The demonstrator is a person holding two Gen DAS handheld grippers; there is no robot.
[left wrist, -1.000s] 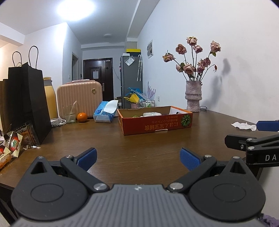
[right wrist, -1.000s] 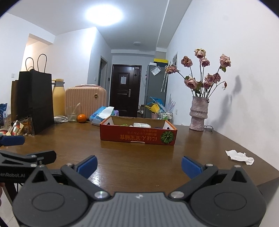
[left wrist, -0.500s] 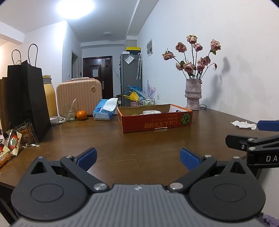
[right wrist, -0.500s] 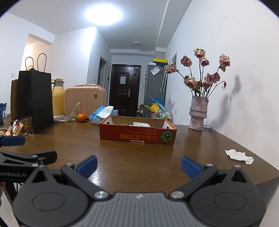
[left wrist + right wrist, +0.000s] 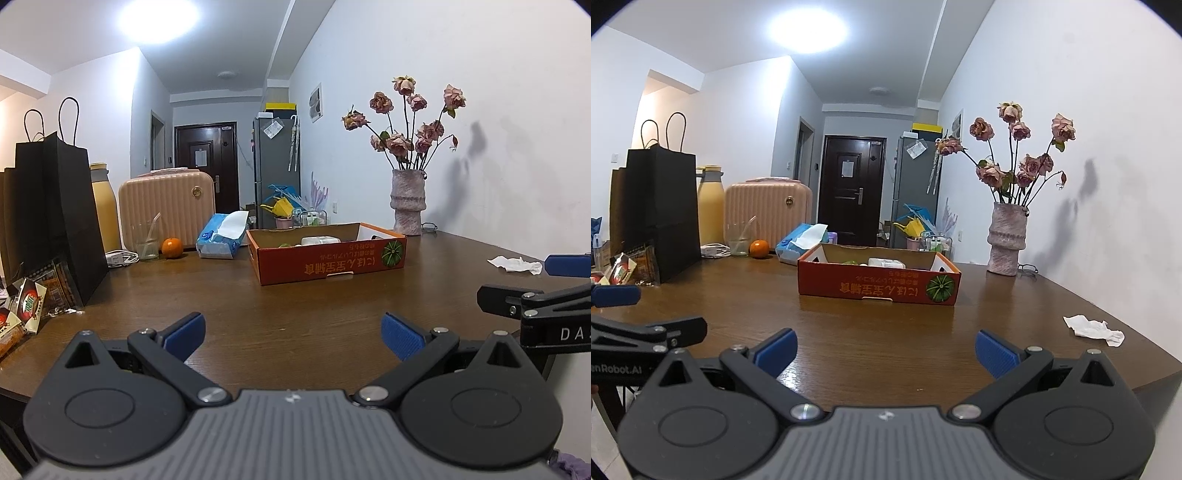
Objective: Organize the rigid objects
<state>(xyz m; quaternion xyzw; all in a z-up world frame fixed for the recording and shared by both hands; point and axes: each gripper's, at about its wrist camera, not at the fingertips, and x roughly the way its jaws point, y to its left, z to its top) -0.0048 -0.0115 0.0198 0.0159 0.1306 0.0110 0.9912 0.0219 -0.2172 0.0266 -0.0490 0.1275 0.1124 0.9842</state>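
Observation:
A shallow red cardboard box [image 5: 328, 260] [image 5: 879, 286] stands on the brown table, holding a white container [image 5: 320, 240] [image 5: 886, 263] and something green, mostly hidden by its wall. An orange [image 5: 172, 247] [image 5: 759, 248] sits far left beside a glass [image 5: 147, 245]. My left gripper [image 5: 291, 332] is open and empty near the table's front edge. My right gripper [image 5: 886, 349] is open and empty, level with it on the right. Both are well short of the box.
A black paper bag [image 5: 55, 218], snack packets [image 5: 26, 306], a yellow flask [image 5: 711, 210], a pink case [image 5: 168, 210] and a tissue pack [image 5: 221, 242] line the left and back. A vase of dried roses [image 5: 1004, 243] stands back right. A crumpled tissue [image 5: 1093, 328] lies right.
Both grippers have stayed open and almost still; the left view has tipped slightly, so the box sits a little higher in frame.

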